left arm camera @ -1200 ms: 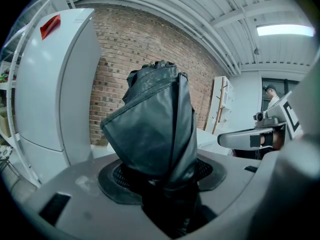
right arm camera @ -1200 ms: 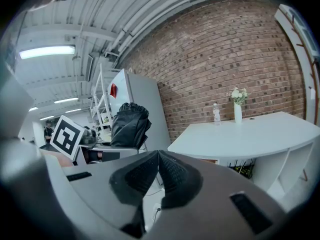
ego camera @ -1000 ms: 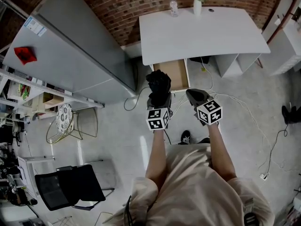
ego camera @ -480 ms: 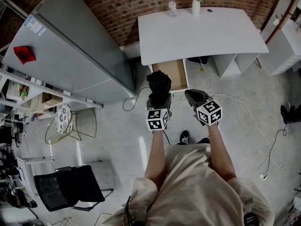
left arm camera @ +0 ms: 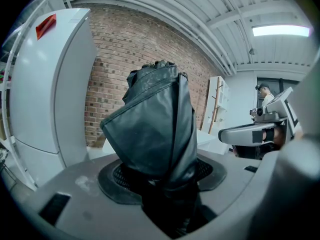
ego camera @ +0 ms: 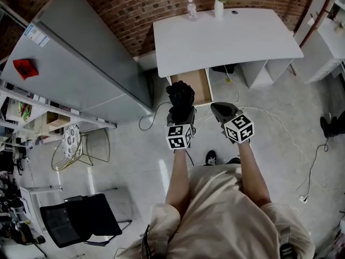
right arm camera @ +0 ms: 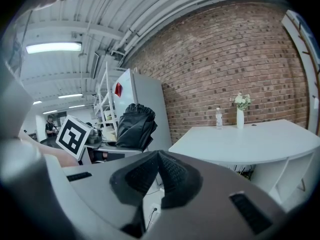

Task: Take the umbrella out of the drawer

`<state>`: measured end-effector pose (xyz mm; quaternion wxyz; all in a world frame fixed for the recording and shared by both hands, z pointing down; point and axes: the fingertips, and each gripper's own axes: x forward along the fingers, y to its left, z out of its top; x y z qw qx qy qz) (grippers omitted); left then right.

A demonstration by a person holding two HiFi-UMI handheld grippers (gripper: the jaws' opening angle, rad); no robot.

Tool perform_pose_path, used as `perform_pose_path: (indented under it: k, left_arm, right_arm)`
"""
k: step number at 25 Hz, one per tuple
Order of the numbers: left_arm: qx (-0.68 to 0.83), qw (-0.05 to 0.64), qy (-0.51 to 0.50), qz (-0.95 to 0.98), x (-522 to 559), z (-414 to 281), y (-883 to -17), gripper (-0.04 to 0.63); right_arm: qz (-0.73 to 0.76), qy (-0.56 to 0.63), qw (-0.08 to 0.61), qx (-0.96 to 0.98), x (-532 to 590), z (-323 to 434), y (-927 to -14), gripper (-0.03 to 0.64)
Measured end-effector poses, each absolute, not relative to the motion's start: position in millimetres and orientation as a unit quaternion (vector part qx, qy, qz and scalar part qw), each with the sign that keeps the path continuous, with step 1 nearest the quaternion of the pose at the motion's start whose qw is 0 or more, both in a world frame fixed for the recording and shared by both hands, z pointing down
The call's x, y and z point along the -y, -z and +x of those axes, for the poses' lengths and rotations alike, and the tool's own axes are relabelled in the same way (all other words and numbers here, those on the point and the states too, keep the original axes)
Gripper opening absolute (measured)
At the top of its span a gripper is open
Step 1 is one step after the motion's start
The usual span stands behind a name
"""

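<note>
Here left claw point(ego camera: 182, 115) clamps a crumpled, folded black umbrella point(left arm camera: 155, 129); right claw point(right arm camera: 159, 173) closed, empty

A bottle point(ego camera: 191, 8) and flower vase point(ego camera: 218, 7) stand on the white desk point(ego camera: 232, 42) near a refrigerator point(ego camera: 81, 55).

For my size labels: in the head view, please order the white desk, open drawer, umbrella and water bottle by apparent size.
1. white desk
2. open drawer and umbrella: alike, and the umbrella is nearer, so unranked.
3. water bottle
</note>
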<state>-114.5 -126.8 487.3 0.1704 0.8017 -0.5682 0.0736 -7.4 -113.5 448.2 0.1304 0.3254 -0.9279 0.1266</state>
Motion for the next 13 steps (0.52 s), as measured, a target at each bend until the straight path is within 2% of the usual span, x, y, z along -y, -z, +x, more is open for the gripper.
perform_pose_path:
  k: [13]
  left_arm:
    - [0.568, 0.171, -0.068, 0.802, 135.8, -115.7, -485.7, 0.25]
  right_arm:
    - [0.328, -0.126, 0.131, 0.927, 117.3, -6.6, -450.5, 0.067]
